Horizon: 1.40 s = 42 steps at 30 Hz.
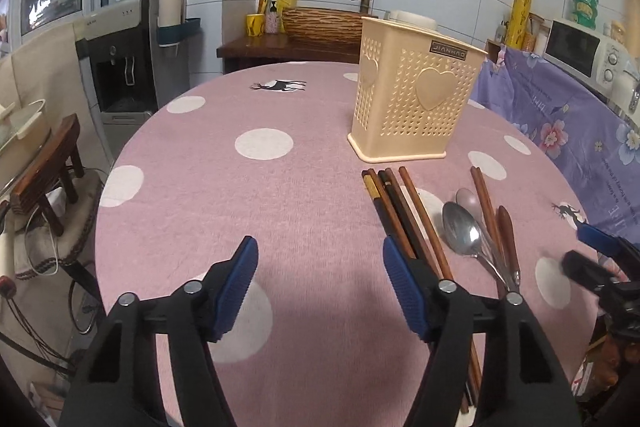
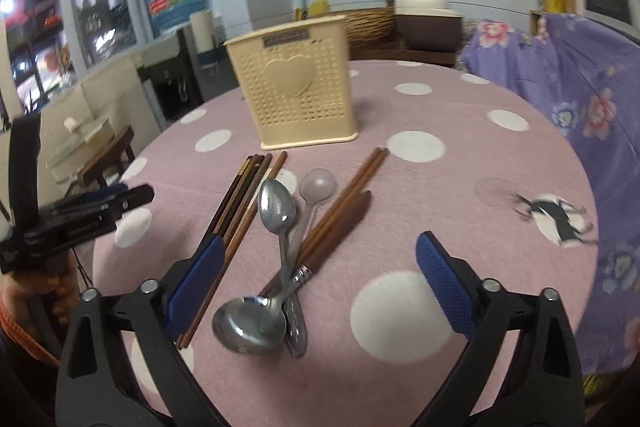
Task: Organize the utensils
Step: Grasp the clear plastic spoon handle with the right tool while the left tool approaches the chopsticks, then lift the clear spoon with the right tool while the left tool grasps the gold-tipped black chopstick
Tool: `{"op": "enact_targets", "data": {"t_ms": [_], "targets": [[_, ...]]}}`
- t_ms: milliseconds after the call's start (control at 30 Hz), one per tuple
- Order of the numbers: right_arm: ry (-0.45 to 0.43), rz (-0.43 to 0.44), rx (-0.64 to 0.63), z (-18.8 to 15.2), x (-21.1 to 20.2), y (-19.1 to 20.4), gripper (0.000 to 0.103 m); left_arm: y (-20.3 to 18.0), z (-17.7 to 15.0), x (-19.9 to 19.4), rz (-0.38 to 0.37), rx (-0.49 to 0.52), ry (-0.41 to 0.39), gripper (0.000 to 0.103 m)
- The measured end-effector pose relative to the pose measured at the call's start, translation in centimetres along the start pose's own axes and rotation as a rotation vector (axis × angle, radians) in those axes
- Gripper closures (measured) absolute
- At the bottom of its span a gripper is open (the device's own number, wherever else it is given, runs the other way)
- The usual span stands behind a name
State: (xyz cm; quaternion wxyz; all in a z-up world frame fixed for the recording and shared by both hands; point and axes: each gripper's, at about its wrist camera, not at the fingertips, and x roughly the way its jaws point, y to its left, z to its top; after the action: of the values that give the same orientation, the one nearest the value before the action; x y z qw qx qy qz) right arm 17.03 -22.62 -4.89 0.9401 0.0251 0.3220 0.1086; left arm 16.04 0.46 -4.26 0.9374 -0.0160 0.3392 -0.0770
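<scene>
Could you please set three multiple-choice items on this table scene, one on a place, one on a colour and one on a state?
1. Where do the utensils lie relative to the holder?
A. inside it
B. on the cloth in front of it
C. behind it

2. What colour is the holder?
A. cream
B. green
C. black

3. How is the right gripper?
A. shut on a spoon
B. shut on chopsticks
C. open, holding nothing

Answers:
1 B: the chopsticks and the metal spoon lie flat on the cloth, nearer the camera than the holder.
2 A: its perforated walls and heart are cream.
3 C: its blue pads stand wide apart above the utensils; the left gripper is open too.
</scene>
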Motion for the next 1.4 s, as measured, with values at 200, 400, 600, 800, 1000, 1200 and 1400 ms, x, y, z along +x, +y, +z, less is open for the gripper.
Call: {"op": "enact_targets", "data": {"t_ms": [200,400,600,800,1000,1200,1400], "targets": [[0.093,-0.024,0.005,2.9,4.6,0.1,0.043,-0.1,1.4,1.5,0.010,0.016,0.029,0.045],[0.163,-0.066,0.018,1.8,5.1,0.5,0.053,0.2,1.2,1.9,0.008,0.009,0.050,0.045],[0.175,-0.053,0.075,0.7,5.1,0.0,0.063,0.2,0.8,2.2,-0.004,-0.008,0.064,0.045],[0.216,-0.014,0.044,0.5,6.3,1.6,0.083,-0.2,0.9,1.9,-0.011,0.001,0.056,0.045],[0.223,-0.041,0.039,1.1,7.1,1.9,0.084,-0.4,0.7,2.1,-0.014,0.005,0.061,0.045],[0.238,-0.103,-0.010,1.8,8.0,3.0,0.088,-0.8,0.5,2.3,-0.017,0.014,0.067,0.045],[0.225,-0.104,0.005,1.9,8.3,2.6,0.094,-1.2,0.4,2.3,-0.014,0.021,0.071,0.045]]}}
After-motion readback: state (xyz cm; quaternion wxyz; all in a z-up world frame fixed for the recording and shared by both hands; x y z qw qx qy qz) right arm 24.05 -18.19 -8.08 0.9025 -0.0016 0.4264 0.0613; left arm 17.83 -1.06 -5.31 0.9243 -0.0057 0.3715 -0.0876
